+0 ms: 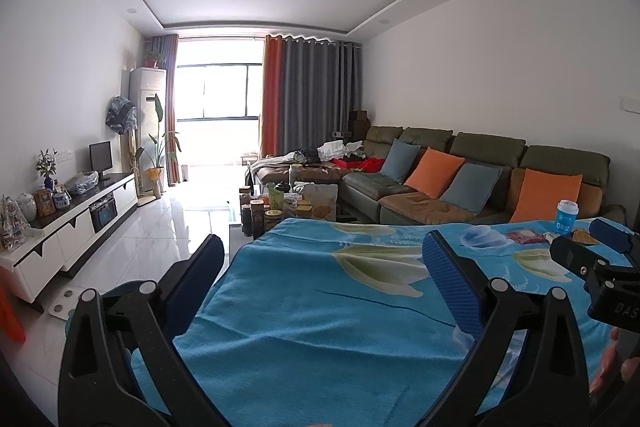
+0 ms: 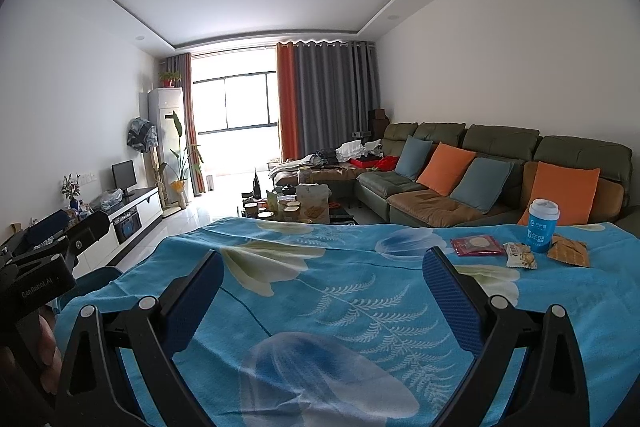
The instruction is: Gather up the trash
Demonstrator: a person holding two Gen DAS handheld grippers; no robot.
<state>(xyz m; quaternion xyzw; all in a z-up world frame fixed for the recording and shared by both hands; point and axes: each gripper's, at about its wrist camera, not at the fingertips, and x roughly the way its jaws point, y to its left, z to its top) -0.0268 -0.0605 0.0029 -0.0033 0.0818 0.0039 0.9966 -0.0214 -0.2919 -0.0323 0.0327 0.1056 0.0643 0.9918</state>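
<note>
At the surface's far right corner the trash waits uncollected: a blue paper cup [image 2: 543,225] standing upright, with a red wrapper [image 2: 477,245], a pale snack packet [image 2: 520,255] and what looks like an orange packet [image 2: 569,250] lying flat beside it. Your right gripper [image 2: 320,303] and left gripper [image 1: 322,287] both gape empty, well short of it.

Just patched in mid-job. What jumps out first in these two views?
The bright blue floral cloth covering the table fills the foreground. At its far right corner sits the trash: a blue cup, with a red packet, a pale wrapper and an orange wrapper around it. Both tools, left and right, hang open and hold nothing.
</note>
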